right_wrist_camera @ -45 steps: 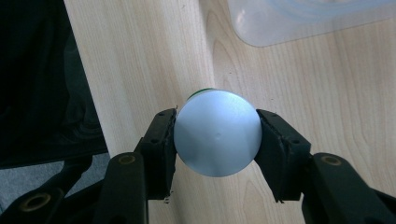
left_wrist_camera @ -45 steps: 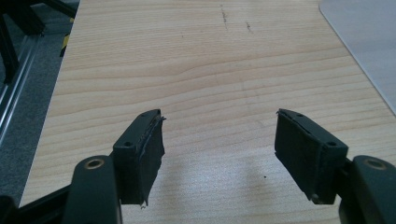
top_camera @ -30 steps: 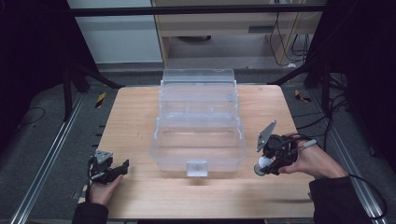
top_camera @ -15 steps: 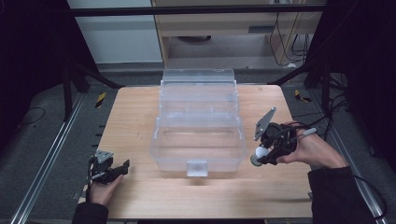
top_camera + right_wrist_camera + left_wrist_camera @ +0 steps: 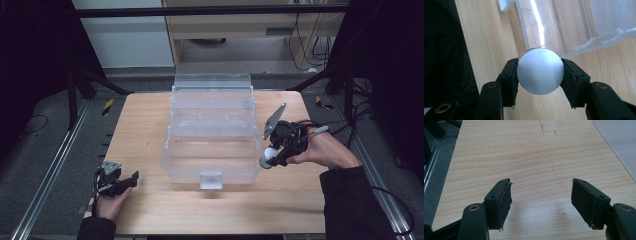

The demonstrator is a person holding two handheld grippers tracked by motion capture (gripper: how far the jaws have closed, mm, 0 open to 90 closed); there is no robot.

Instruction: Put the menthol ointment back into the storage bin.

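Your right gripper (image 5: 539,75) holds a white ball (image 5: 540,71) clamped between its jaws, just beside the clear box's (image 5: 212,125) right wall. The ball is not yet inside, so likely the drop remains. Your left gripper (image 5: 541,202) rests wide open over bare table (image 5: 524,157), holding nothing.

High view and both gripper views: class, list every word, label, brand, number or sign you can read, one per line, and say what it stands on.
No readable text in any view.
Clear plastic box: no label or print visible.
White ball held in the right hand-held gripper: plain.
Left hand-held gripper: no markings on its pads.
Yellow-and-black striped tags on the floor: hazard stripes, no words.
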